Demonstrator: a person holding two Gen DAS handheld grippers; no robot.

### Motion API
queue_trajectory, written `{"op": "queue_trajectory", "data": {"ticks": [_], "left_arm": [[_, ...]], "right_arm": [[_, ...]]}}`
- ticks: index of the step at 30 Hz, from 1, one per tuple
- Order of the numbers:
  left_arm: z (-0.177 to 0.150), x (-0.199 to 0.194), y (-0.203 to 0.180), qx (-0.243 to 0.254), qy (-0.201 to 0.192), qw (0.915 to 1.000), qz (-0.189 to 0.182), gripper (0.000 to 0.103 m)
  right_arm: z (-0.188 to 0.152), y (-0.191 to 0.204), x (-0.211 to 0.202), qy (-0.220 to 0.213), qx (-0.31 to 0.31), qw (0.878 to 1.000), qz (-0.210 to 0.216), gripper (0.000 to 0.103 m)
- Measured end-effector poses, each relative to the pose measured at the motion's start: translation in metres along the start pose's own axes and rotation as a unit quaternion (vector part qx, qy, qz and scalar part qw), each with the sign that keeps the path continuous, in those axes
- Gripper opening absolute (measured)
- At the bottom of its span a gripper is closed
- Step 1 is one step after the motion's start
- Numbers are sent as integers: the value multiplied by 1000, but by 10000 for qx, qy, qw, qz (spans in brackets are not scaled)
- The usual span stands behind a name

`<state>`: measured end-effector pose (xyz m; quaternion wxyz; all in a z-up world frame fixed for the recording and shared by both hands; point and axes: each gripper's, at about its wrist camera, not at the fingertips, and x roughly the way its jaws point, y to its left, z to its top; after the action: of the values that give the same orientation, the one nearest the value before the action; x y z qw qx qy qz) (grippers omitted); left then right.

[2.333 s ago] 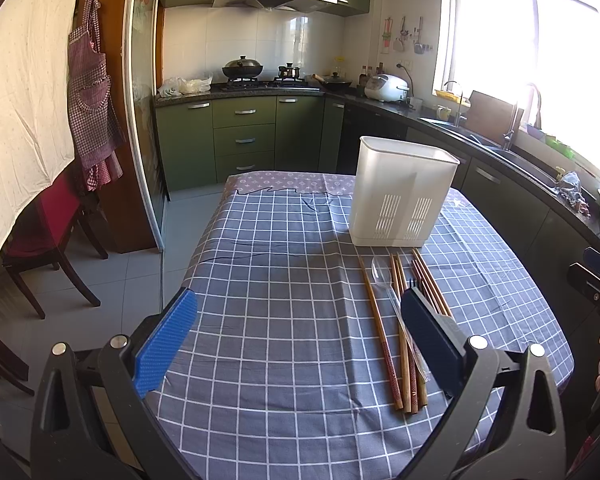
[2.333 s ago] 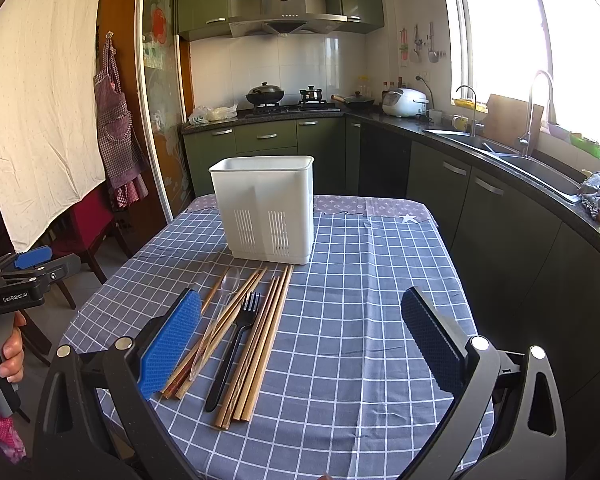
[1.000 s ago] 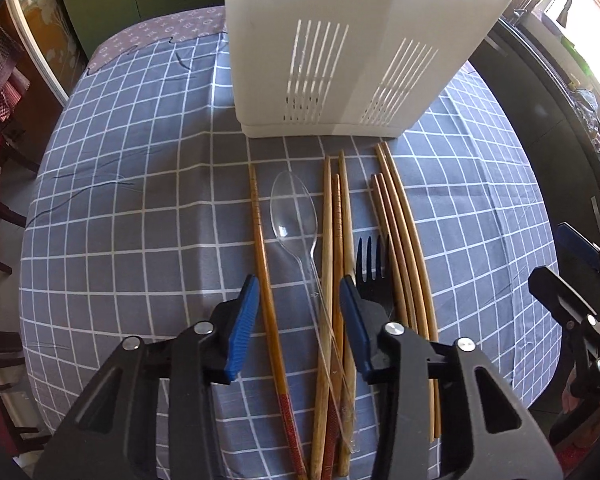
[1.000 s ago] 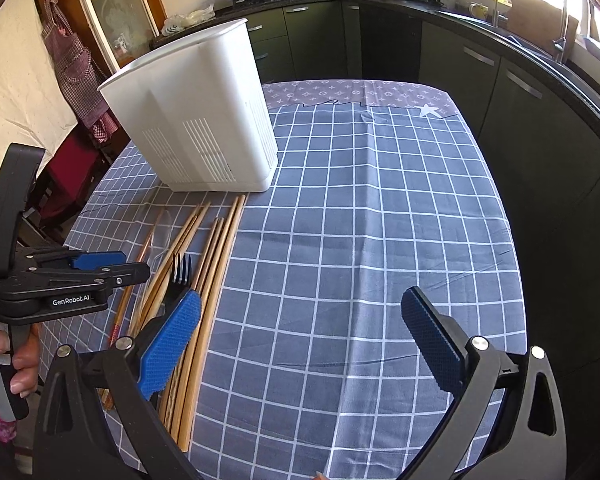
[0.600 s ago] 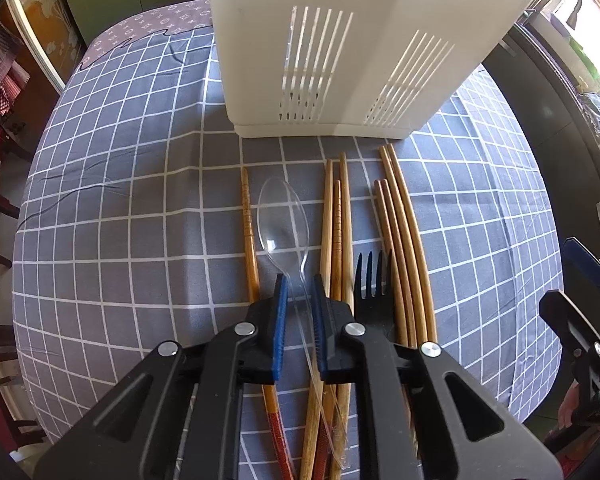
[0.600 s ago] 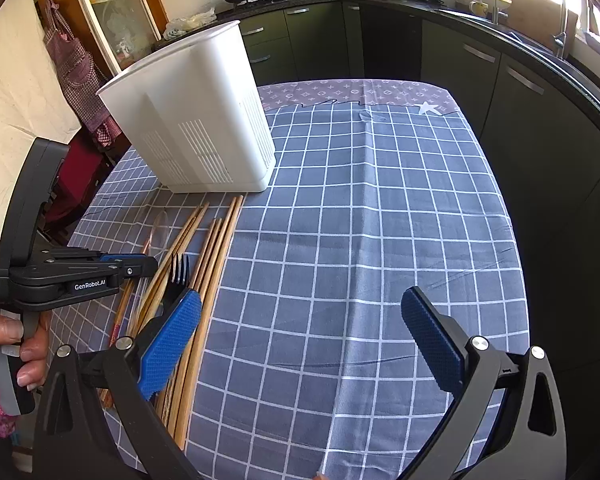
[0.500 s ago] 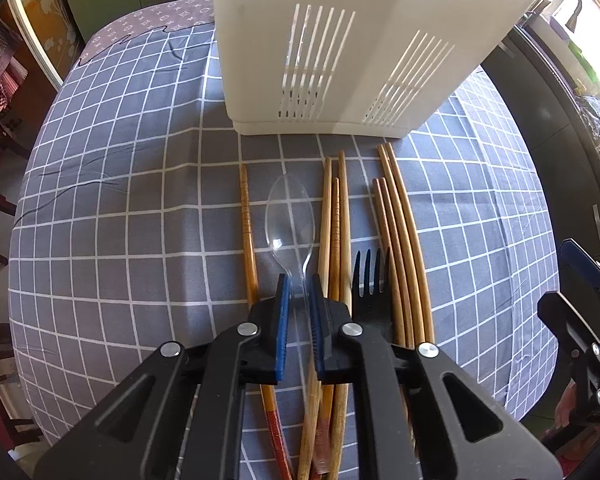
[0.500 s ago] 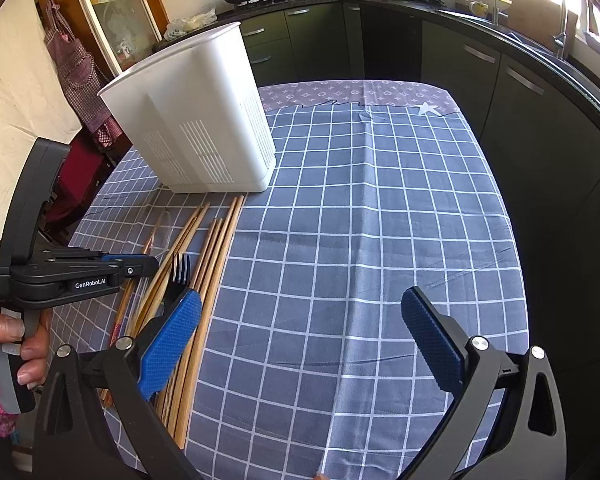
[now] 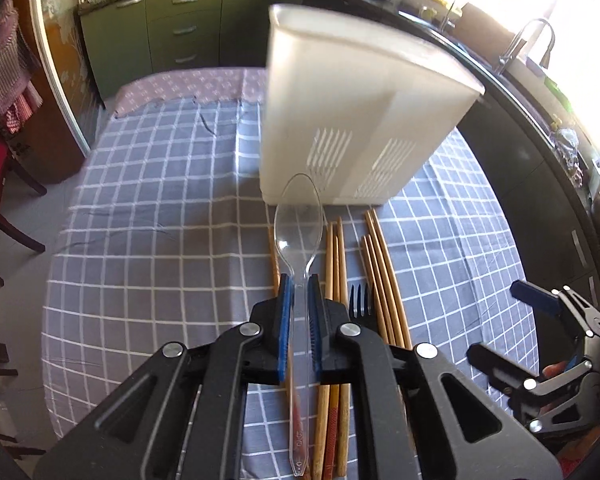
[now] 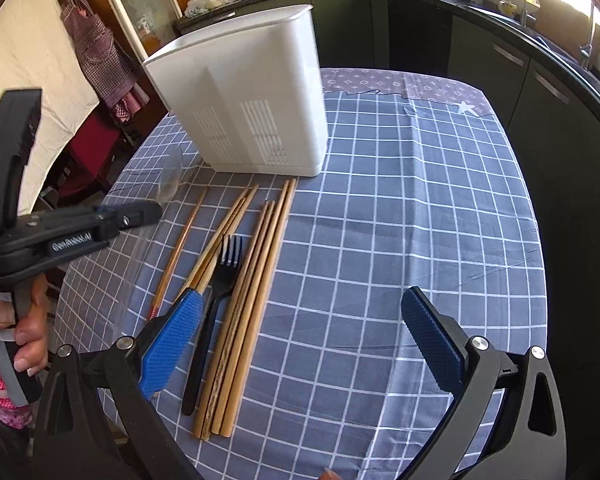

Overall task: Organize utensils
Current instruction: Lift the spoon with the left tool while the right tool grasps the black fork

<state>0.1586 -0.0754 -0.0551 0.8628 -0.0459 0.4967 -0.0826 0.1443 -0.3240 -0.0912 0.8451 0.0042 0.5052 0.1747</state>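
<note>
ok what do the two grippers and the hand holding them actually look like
Both the left gripper and right gripper have black frames, silver bolts and blue textured pads on the fingers. The left one bears white "GenRobot.AI" lettering. A bare hand grips its grey handle.

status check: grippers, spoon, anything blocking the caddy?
Left gripper shut on clear spoon, lifted off the cloth. Right gripper open, empty. White caddy ahead, path unobstructed; chopsticks and fork on table.

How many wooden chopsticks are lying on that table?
8, as far as I can tell: a single chopstick lying apart, a bunch of three on one side of the black fork, a group of four on its other side. They overlap, so one may be hidden.
</note>
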Motion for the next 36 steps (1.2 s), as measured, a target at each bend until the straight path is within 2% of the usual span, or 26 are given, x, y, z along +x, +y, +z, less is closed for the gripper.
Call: {"op": "queue_trajectory", "data": {"ticks": [2,6,7,9,11,14,18,26,32,36], "left_arm": [[0,-24,7,16,-387,9992,114,9],[0,-60,19,120,-926,9951,330,9],[0,-65,21,143,-994,9943,351,9],[-3,-72,24,170,-1068,9935,349,9],[-6,-75,29,180,-1103,9932,317,9],[-9,-76,34,192,-1104,9934,242,9],[-14,-73,37,208,-1118,9934,174,9],[-16,-71,37,339,-1140,9929,62,9],[-16,-70,37,378,-1174,9924,23,9],[-16,-68,38,400,-1170,9923,24,9]], "right_arm": [[4,15,7,146,-130,9998,1,86],[8,45,27,512,-409,9978,-116,57],[8,50,33,608,-455,9970,-140,54],[9,57,45,802,-477,9955,-192,40],[8,59,55,990,-383,9943,-133,34],[6,60,69,1234,-242,9920,-99,19],[6,63,77,1382,-181,9901,-152,14],[6,72,88,1566,-168,9870,-315,14],[3,86,91,1446,-307,9877,-505,13],[1,82,87,1316,-149,9908,-279,10]]}}
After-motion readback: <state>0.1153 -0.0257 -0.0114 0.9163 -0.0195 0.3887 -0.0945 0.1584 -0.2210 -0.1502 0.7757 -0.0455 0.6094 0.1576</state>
